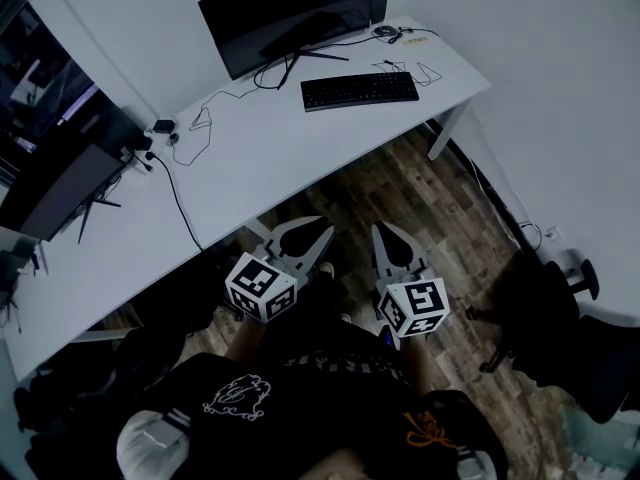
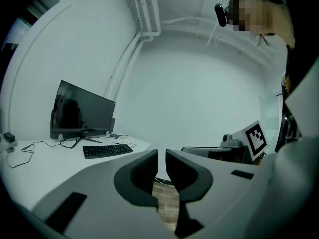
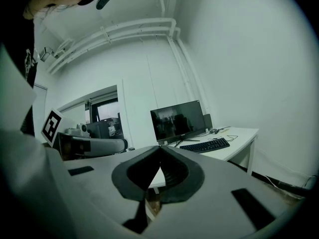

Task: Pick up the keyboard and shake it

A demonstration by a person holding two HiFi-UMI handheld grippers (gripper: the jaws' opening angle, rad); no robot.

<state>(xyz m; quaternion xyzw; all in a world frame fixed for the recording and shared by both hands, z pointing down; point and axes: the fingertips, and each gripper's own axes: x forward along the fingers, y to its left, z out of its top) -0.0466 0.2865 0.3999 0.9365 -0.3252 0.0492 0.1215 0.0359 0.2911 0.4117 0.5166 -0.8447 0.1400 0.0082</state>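
Your left hand-held gripper (image 2: 161,156): the jaws are a tiny bit apart, with nothing between them.
Your right hand-held gripper (image 3: 160,148): the jaws are pressed together and empty.
Where you hold them: side by side above the wood floor (image 1: 420,198).
Keyboard (image 1: 359,90): it lies flat on the white table (image 1: 270,148), just in front of the monitor (image 1: 288,13), well apart from both.

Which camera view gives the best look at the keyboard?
The head view: it looks down on the whole black keyboard, lying before the monitor on the white desk. Both gripper views show it only small, far off and at a shallow angle.
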